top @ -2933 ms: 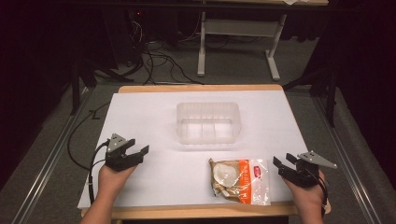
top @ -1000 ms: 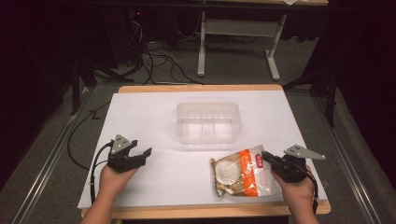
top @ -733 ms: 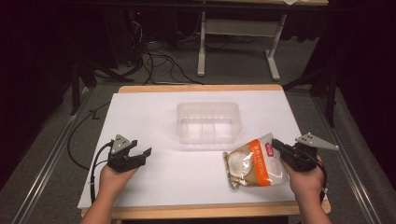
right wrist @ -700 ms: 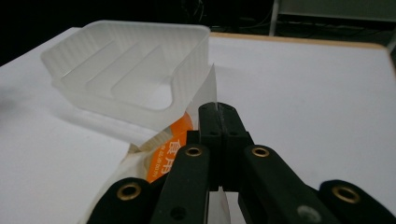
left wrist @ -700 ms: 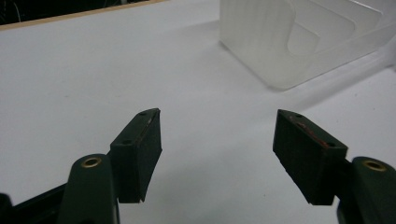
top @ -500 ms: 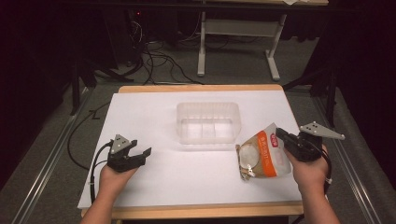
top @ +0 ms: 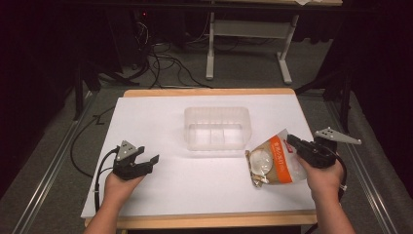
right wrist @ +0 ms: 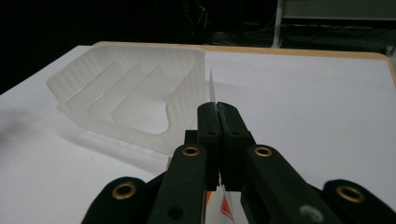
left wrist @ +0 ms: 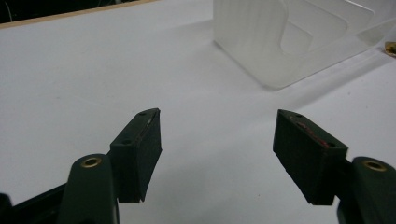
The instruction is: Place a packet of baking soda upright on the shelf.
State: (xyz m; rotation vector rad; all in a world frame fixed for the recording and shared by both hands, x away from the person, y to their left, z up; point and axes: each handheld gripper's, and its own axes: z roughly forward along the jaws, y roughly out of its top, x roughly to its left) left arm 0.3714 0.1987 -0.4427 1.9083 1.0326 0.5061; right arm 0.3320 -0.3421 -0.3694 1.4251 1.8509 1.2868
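Two hands come in from the near edge of the white table (top: 160,204), each with a gripper. Nearest, on the left side, the left gripper (top: 146,162) rests low over the bare tabletop with its jaws spread wide and nothing between them; the left gripper view shows the two dark pads (left wrist: 144,149) well apart above the white surface. On the right side, a little farther in, the right gripper (top: 291,141) has its jaws pressed together on the top edge of a snack bag (top: 272,161), an orange and clear packet with a pale round piece showing through it. The bag hangs down and to the left of those jaws, tilted, its lower end close over the table. In the right gripper view a thin sliver of the bag's edge (right wrist: 211,88) rises between the closed pads. Beyond the bag, just past its upper corner and toward the table's middle, stands a clear plastic container (top: 216,127) with ribbed dividers inside.
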